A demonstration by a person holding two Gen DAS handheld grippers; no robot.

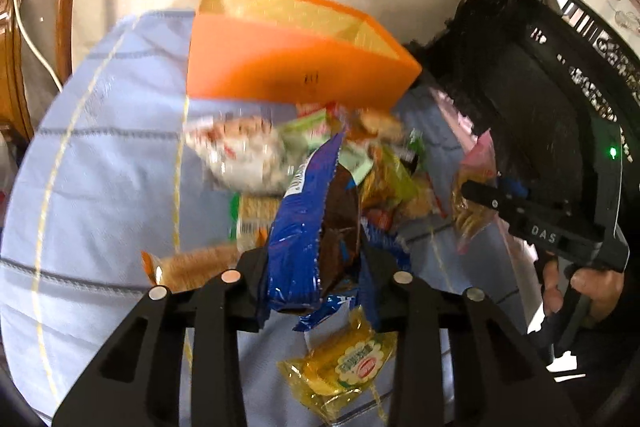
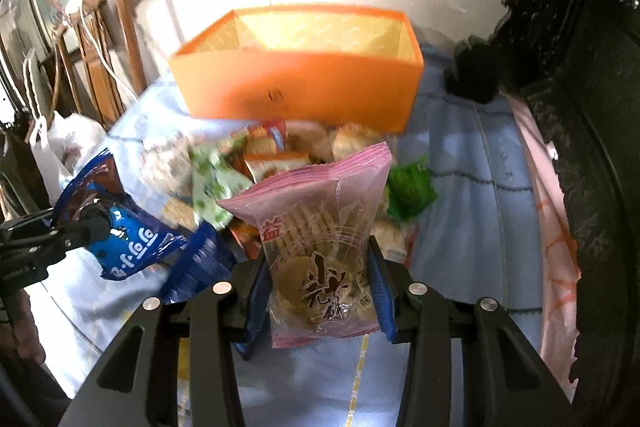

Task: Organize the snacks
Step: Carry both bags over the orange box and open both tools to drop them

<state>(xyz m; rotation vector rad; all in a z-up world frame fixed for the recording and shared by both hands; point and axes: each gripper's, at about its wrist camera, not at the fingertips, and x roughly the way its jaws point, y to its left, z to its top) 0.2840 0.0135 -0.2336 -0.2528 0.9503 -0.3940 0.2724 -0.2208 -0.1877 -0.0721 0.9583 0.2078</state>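
Surface covered with pale blue cloth bearing grey and yellow stripes. At far left, wooden furniture with white cable draped across; white plastic bag just below.

Left tool closed on blue snack packet, pads pressing both sides, packet crumpled and held clear of the cloth. Same packet visible at left edge of right wrist view, pinched at its upper end. Orange-wrapped snack lying on cloth just left of left tool. Yellow snack packet lying on cloth directly below the blue packet, apart from it.

Orange box standing open-topped at far side of surface, yellow lining visible, interior contents not discernible. Pile of mixed snacks heaped on cloth just in front of box, between box and both tools. Green packet at right edge of pile.

Right tool closed on pink snack packet, partly open jaws pressing against packet sides, packet upright, lifted above cloth. Hand gripping right tool handle, seen in left wrist view.

Dark carved furniture at far right, beside surface. Pink cloth hanging along right edge of surface.
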